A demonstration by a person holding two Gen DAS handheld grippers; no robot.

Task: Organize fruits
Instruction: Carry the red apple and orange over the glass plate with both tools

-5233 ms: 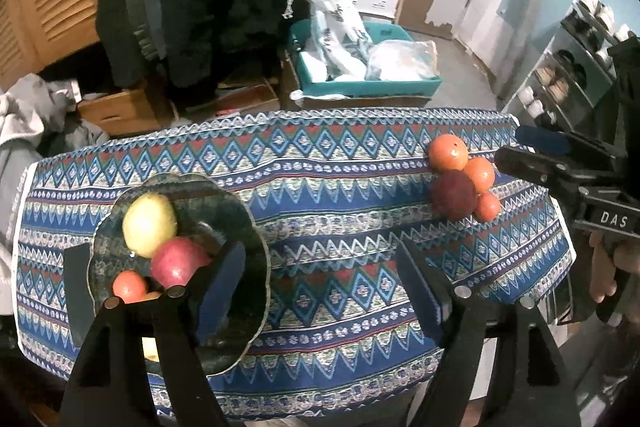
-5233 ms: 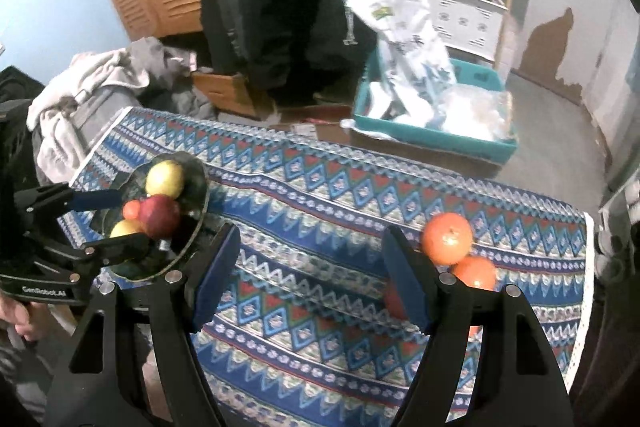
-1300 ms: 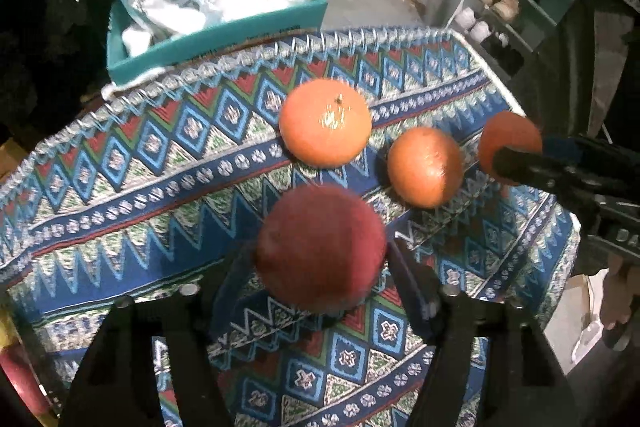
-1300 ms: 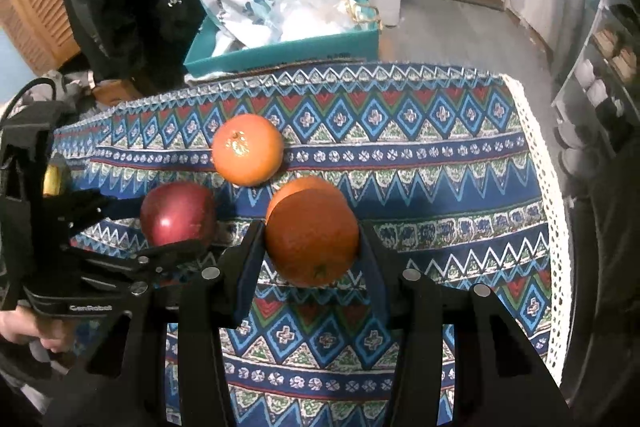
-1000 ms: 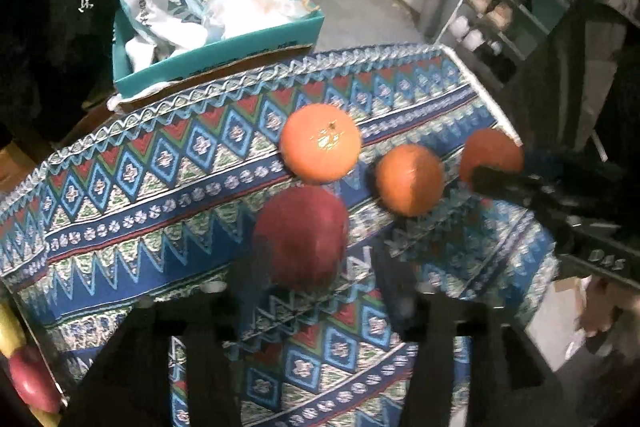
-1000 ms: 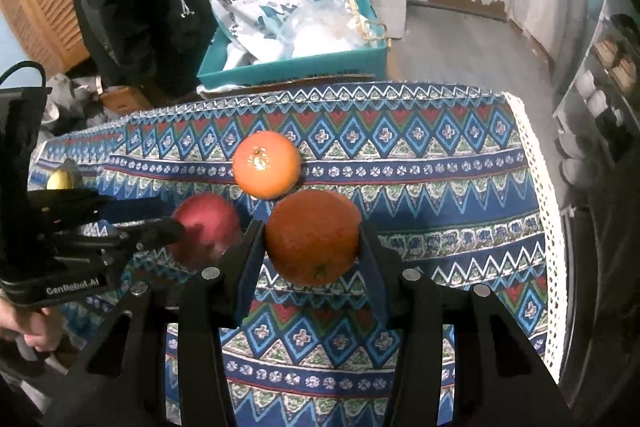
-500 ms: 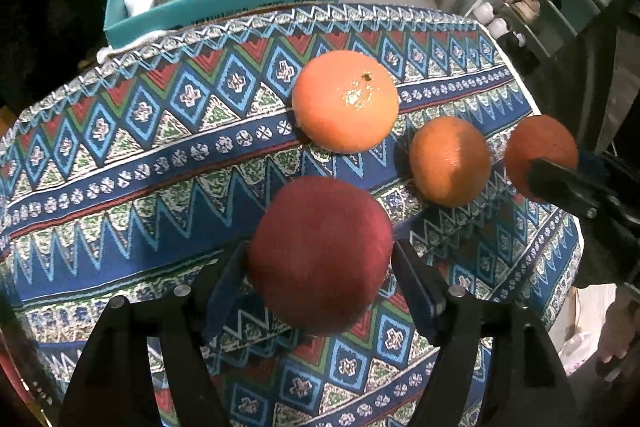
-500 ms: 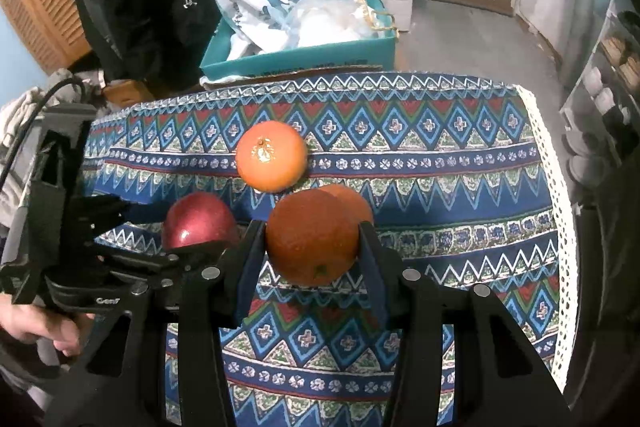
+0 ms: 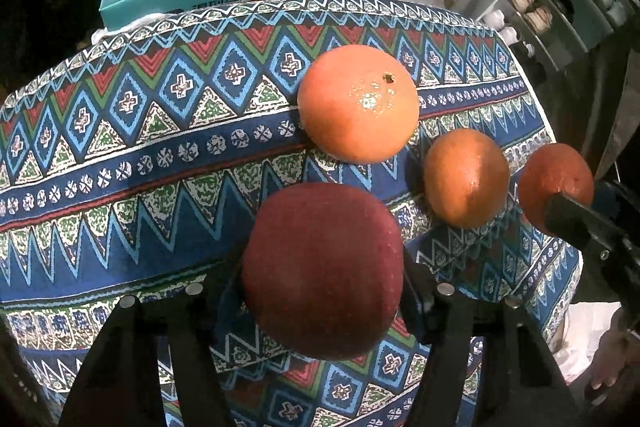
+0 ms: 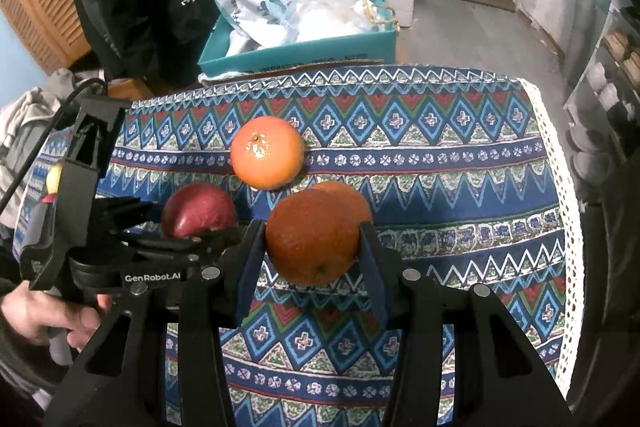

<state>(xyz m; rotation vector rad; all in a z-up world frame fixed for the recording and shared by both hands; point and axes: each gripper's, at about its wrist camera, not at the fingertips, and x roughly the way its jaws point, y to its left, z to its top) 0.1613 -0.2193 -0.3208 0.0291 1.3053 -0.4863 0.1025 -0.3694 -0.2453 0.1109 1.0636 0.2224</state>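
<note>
A: The patterned tablecloth (image 9: 168, 155) fills both views. What's hidden?

B: The left gripper (image 9: 322, 283) is closing around the red apple (image 9: 322, 283), whose bulk hides its pads. The right gripper (image 10: 312, 239) clamps a dark orange (image 10: 312, 239), half hiding a second orange (image 10: 352, 199) just beyond it.

A: And the third?

B: The big orange (image 10: 267, 151) sits clear, beyond both.

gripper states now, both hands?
Left gripper: jaws closing around the red apple.
Right gripper: shut on a dark orange.
</note>
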